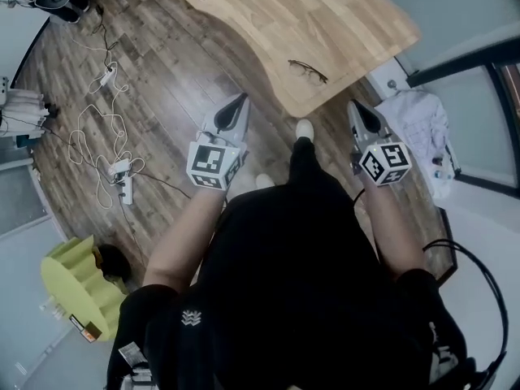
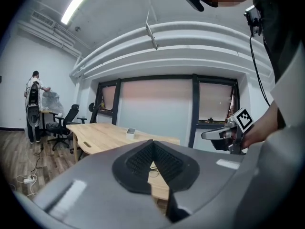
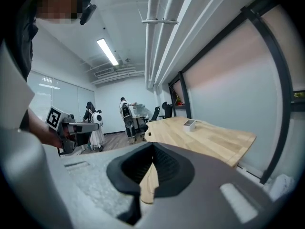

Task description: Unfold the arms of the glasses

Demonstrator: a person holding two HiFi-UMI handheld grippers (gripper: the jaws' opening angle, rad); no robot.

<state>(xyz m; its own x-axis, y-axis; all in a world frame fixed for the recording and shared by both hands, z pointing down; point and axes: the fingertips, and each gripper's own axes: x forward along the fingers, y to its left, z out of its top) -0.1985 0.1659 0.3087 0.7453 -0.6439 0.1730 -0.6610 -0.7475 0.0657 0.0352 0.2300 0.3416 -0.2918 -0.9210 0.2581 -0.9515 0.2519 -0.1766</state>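
Note:
Dark-framed glasses (image 1: 307,71) lie folded near the front corner of the light wooden table (image 1: 341,15). My left gripper (image 1: 241,98) hovers over the floor, short of the table edge and left of the glasses; it is shut and empty. My right gripper (image 1: 354,105) is right of the corner, also shut and empty. In the left gripper view the shut pads (image 2: 143,159) meet in a point, and the glasses (image 2: 153,172) show small in the gap under them. In the right gripper view the right gripper (image 3: 152,151) points along the table (image 3: 205,137).
White cables and power strips (image 1: 114,169) trail over the wood floor at left. A yellow-green stool (image 1: 77,283) stands low left, and a white bag (image 1: 418,124) lies right of the table. A small white box (image 2: 130,132) sits on the table. Office chairs (image 2: 64,123) and people (image 3: 126,113) are far back.

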